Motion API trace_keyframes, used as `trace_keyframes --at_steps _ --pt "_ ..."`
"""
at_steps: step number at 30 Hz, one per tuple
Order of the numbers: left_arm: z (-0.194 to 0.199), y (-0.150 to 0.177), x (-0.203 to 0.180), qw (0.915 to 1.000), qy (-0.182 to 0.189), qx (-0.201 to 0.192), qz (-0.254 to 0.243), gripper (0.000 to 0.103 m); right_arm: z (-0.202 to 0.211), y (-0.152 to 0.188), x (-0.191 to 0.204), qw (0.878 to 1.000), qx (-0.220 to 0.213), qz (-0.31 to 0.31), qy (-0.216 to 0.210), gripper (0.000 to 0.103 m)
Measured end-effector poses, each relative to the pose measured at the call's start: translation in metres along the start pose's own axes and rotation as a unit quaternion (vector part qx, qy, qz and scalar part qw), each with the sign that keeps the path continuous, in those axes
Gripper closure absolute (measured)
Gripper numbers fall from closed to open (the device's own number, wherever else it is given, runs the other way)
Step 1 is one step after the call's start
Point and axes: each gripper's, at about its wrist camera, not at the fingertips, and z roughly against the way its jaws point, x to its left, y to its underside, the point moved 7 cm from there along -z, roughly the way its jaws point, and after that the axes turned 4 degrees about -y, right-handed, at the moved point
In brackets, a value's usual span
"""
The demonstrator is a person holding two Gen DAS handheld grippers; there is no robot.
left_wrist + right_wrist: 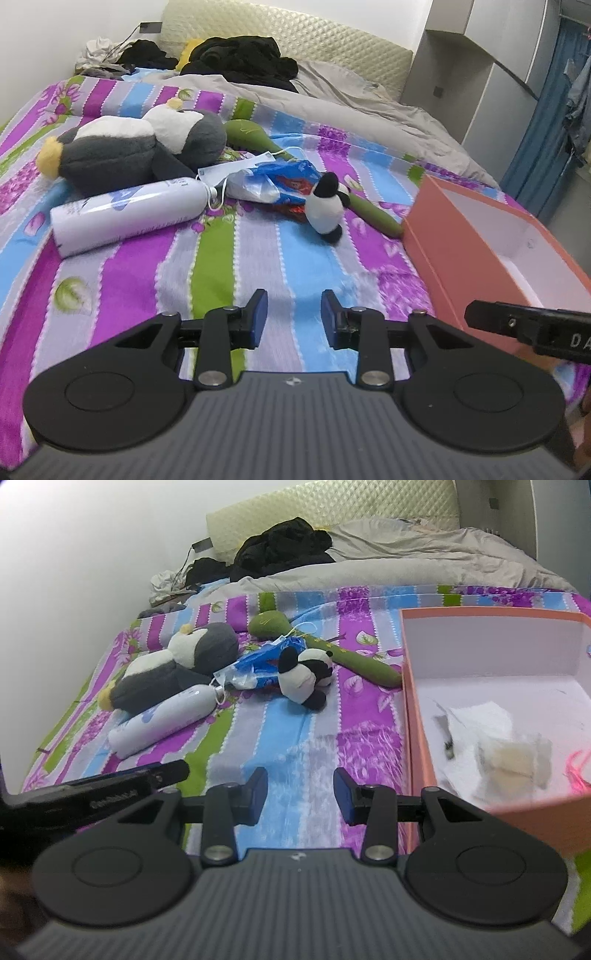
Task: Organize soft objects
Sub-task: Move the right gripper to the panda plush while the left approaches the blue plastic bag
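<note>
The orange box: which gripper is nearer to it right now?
Right. The right gripper hangs open beside the orange box, its right finger next to the box's near left wall. The left gripper, also open, sits further left over the striped blanket.

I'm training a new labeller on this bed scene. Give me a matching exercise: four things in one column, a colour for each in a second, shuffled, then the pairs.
Things:
1. large plush penguin
2. bottle
3. open box
4. long stuffed toy

Colours:
A. salmon pink outside, white inside
B. olive green
C. dark grey and white with yellow tips
D. white with pale blue print

Pairs: 1-C, 2-D, 3-A, 4-B
</note>
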Motion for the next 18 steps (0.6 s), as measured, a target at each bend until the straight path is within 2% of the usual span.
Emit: trace_keyframes --at_steps 5,9,15,18 --pt "-0.043 -0.016 0.003 0.9994 -0.02 -0.001 -0.029 0.057 -0.038 -0.018 0.0 1.0 0.007 -0.003 -0.005 0.06" --pt "-0.08 -0.027 0.014 0.9983 -0.034 0.003 -0.046 0.056 -0.07 -0.031 0.001 1.0 0.009 -0.008 -0.008 0.043" --pt "-0.132 -0.049 0.029 0.9969 -0.048 0.002 -0.062 0.052 -0.119 -0.057 0.002 1.0 0.005 -0.022 -0.01 0.043" --pt "-0.153 -0.062 0.036 0.9981 -0.038 0.0 -0.049 0.052 -0.142 -0.069 0.0 1.0 0.001 -0.031 -0.004 0.043"
